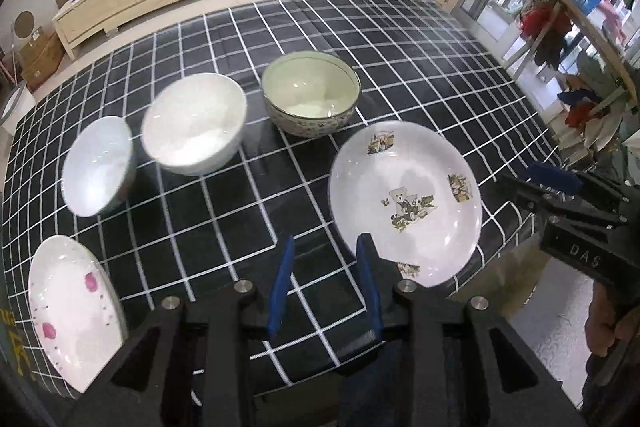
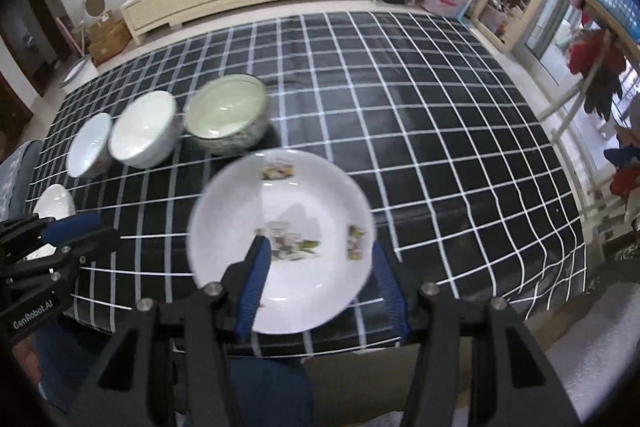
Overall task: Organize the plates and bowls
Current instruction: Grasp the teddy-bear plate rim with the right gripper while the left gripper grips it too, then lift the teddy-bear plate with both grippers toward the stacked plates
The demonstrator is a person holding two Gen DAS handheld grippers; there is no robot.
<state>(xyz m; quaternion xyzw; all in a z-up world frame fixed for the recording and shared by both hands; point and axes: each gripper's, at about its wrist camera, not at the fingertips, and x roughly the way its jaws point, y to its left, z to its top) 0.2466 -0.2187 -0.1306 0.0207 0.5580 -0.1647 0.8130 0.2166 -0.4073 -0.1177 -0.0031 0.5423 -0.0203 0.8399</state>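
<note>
Table [image 1: 400, 39]: bears all crockery
Far row: small bowl [image 1: 98, 167] left; middle bowl [image 1: 194, 123] just beside it; large bowl [image 1: 312, 93] right, apart
Near right: bear plate [image 1: 406, 203], before large bowl
Near left: dotted plate [image 1: 72, 311], before small bowl

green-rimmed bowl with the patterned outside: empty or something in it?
Empty. The patterned bowl stands upright on the checked tablecloth, and the left wrist view shows only its bare pale glazed inside with light reflections.

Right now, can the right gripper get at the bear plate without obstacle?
Probably yes. The right gripper hangs open right above the bear plate, nothing lies between them, and the bowls stand clear behind it.
</note>
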